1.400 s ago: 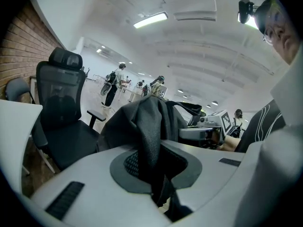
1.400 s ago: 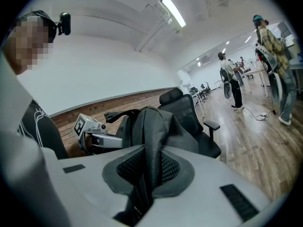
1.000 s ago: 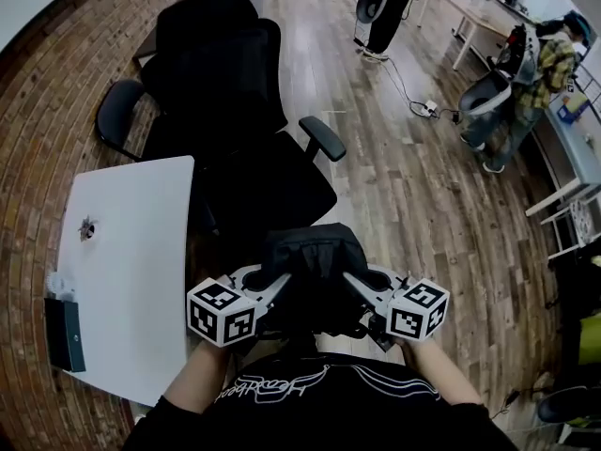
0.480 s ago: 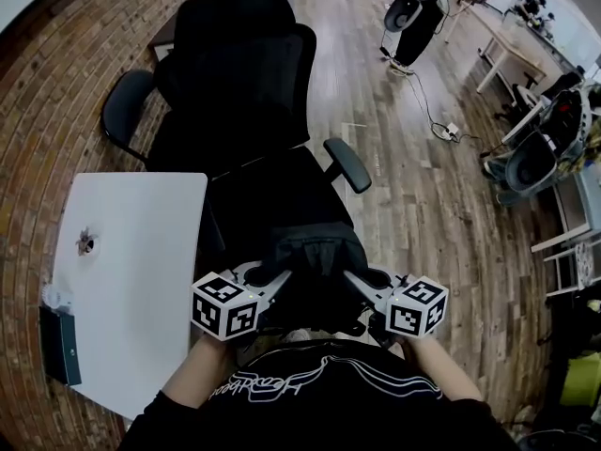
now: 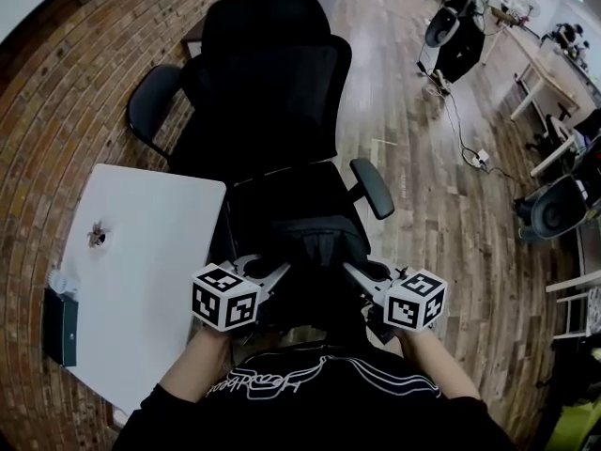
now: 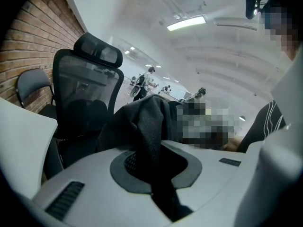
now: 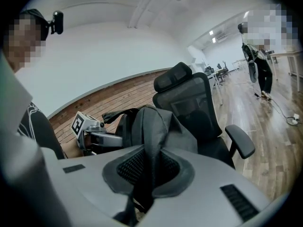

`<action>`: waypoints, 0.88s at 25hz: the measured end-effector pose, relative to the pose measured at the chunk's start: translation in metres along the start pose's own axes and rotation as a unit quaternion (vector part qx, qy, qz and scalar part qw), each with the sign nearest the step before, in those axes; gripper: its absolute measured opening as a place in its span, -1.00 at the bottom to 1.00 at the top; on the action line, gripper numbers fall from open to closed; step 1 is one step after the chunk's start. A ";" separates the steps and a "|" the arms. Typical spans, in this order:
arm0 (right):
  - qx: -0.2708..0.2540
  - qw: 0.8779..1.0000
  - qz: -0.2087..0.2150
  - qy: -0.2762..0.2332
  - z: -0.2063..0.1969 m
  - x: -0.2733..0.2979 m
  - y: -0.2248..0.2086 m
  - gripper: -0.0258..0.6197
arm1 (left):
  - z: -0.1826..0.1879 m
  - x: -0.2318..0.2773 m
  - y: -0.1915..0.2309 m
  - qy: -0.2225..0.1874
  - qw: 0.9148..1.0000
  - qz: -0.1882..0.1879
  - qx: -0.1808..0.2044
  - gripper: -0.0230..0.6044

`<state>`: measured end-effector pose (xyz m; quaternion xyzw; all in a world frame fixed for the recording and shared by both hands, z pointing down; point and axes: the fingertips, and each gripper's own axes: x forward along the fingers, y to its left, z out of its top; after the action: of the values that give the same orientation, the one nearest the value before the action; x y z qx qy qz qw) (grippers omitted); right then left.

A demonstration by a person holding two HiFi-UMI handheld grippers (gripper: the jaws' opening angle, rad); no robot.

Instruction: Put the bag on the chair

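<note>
Left tongs (image 6: 158, 176): closed on a fold of black fabric, which I see pinched between the pads. Right tongs (image 7: 147, 174): closed on a dark strap in the same manner. Both hold the black bag (image 5: 315, 250), which is carried between them close to my chest and over the front edge of the office chair (image 5: 272, 92) seat. Contact with the seat: I cannot tell. The chair faces me. Just left of it stands a white table (image 5: 150, 242), with a dark box (image 5: 59, 325) at its near left edge.
</note>
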<state>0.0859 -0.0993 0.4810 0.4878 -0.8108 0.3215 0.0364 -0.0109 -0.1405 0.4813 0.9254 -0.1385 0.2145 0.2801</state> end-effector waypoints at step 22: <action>-0.081 0.983 0.141 0.088 0.126 0.130 -0.127 -0.82 | 0.107 0.081 0.122 -0.080 0.978 0.177 -0.079 -0.74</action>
<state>0.1531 -0.3095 0.4918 0.3338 -0.8883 0.2986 0.1017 0.0477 -0.3115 0.4949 0.8752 -0.3392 0.1740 0.2978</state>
